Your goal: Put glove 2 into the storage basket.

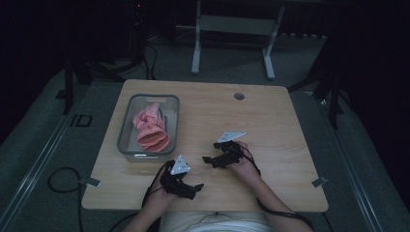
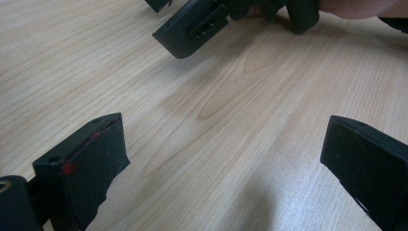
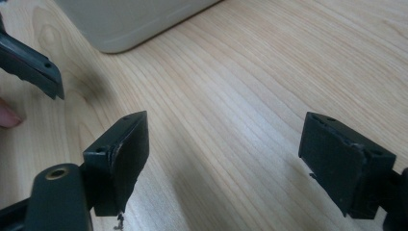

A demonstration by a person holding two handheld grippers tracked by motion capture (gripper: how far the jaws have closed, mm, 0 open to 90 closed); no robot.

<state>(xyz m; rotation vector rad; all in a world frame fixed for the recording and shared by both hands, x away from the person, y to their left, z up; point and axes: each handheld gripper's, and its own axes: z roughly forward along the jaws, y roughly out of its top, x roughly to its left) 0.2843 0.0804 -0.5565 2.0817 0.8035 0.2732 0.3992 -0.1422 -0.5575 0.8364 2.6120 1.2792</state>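
Currently both claws idle low on desk, lower centre of frame: left claw wide, empty; right claw wide, empty. Pink cloth bunched in grey bin, centre-left, likely awaiting pickup.

Two black hand-held grippers, each topped by a pale three-cornered plate

The left gripper and right gripper are matte black, each with a grey triangular plate on top and a dark cable trailing back past the wrist. Their jaws are blocky black slabs with small screw holes near the tips. The left gripper's inner pad has worn edges and small red marks; the right gripper's pad is chipped pale along its rim, with a brass-coloured screw hole behind it.
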